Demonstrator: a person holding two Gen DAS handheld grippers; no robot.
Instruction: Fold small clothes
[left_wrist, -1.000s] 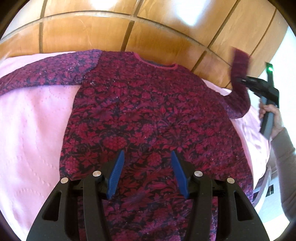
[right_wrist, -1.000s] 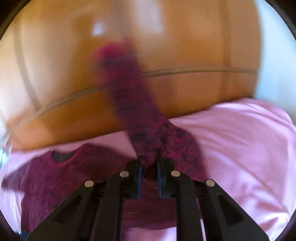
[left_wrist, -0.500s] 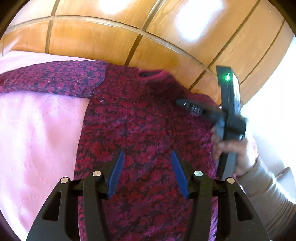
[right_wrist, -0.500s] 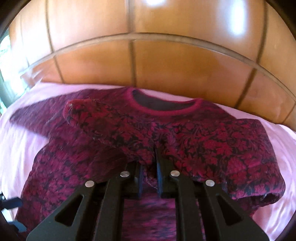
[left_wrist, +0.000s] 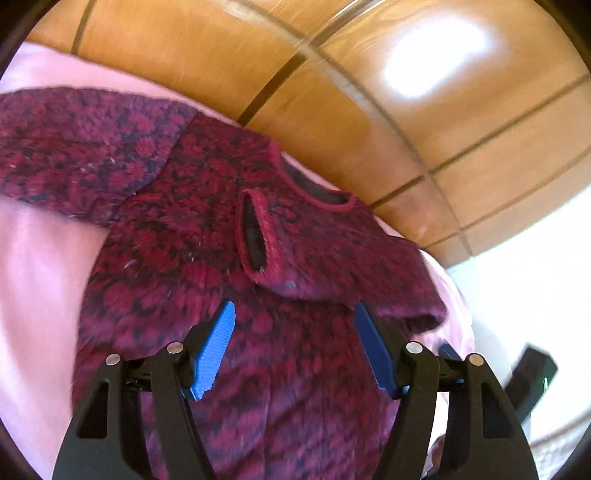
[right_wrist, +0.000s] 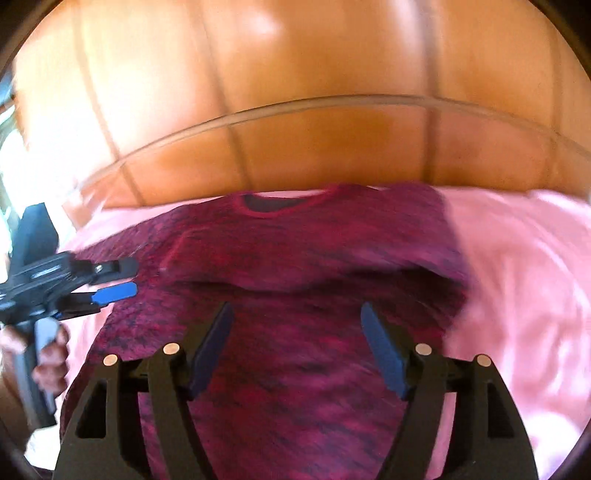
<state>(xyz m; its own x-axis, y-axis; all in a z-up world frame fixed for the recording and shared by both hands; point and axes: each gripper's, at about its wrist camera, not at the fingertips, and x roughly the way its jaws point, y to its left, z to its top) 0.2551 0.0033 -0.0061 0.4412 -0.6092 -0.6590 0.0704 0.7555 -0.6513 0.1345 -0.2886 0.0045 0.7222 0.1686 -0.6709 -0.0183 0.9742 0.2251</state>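
Note:
A dark red patterned sweater (left_wrist: 177, 266) lies flat on a pink bedspread (left_wrist: 40, 280). Its right sleeve (left_wrist: 325, 266) is folded across the chest, cuff (left_wrist: 255, 236) near the neckline (left_wrist: 317, 192). Its left sleeve (left_wrist: 74, 147) lies stretched out to the left. My left gripper (left_wrist: 293, 321) is open and empty above the sweater's body. My right gripper (right_wrist: 295, 317) is open and empty above the sweater (right_wrist: 295, 266), below the folded sleeve. The left gripper also shows in the right wrist view (right_wrist: 118, 277), by the sweater's left side.
A glossy wooden headboard (left_wrist: 369, 92) rises behind the bed; it fills the top of the right wrist view (right_wrist: 295, 92). Pink bedspread (right_wrist: 517, 277) lies bare to the right of the sweater. The bed's right edge and a bright floor (left_wrist: 535, 295) show at the right.
My right gripper has let go of the right sleeve, opened and drawn back toward the hem. The sleeve now rests across the chest. My left gripper has swung to the left.

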